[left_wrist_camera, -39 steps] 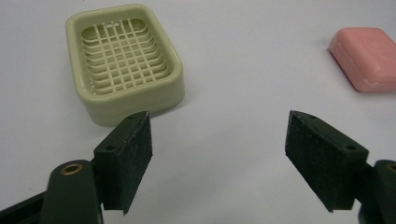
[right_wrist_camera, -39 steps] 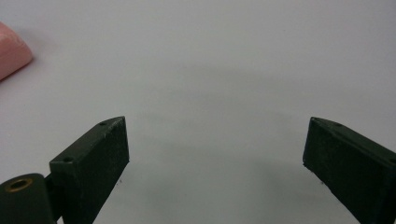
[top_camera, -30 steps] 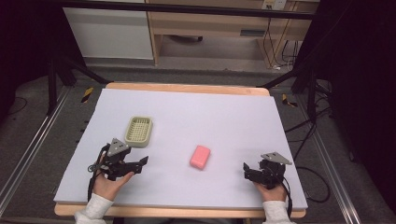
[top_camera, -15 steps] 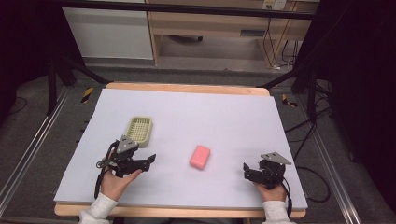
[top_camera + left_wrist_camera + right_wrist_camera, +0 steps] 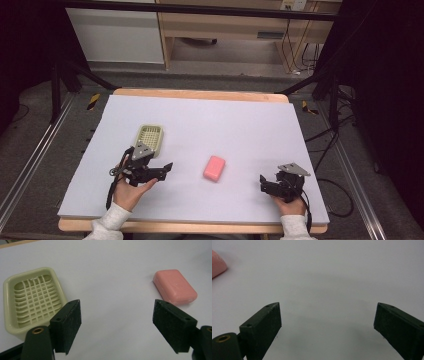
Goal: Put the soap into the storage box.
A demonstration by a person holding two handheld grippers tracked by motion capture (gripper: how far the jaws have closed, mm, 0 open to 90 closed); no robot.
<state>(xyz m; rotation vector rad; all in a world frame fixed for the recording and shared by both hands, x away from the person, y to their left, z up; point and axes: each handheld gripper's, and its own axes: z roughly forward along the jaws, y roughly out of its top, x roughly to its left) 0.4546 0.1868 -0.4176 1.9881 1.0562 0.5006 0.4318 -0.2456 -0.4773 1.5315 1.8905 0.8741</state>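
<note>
The pink soap bar [image 5: 214, 167] sits loose on the white sheet [image 5: 225, 120] near the middle of the table, a bit toward the person's side, with bare sheet all around it, so there's plenty of room to come at it from any direction. The left gripper [image 5: 162, 170] is at about 9 o'clock from the soap, near but not touching, jaws spread wide and holding nothing. The pale green soap dish [image 5: 150, 139] is just past that gripper at roughly 11 o'clock from it, well inside the sheet's left edge. The right gripper [image 5: 262, 184] is at about 4 o'clock from the soap, close to the near edge of the table, jaws also wide apart and empty, pointing left. The left gripper view gives the good detail: the dish [image 5: 32, 300] has a slotted grid floor and nothing in it, sitting behind the left jaw, while the soap [image 5: 174, 287] lies above the right jaw with rounded corners and a slightly scuffed top. The right gripper view catches just a corner of the soap [image 5: 217, 263] at 10 o'clock, the rest is plain sheet between its jaws. Beyond the table's wooden far edge [image 5: 200, 94] there's grey floor, a wooden desk [image 5: 225, 30] and cables [image 5: 330, 145] off to the right.
</note>
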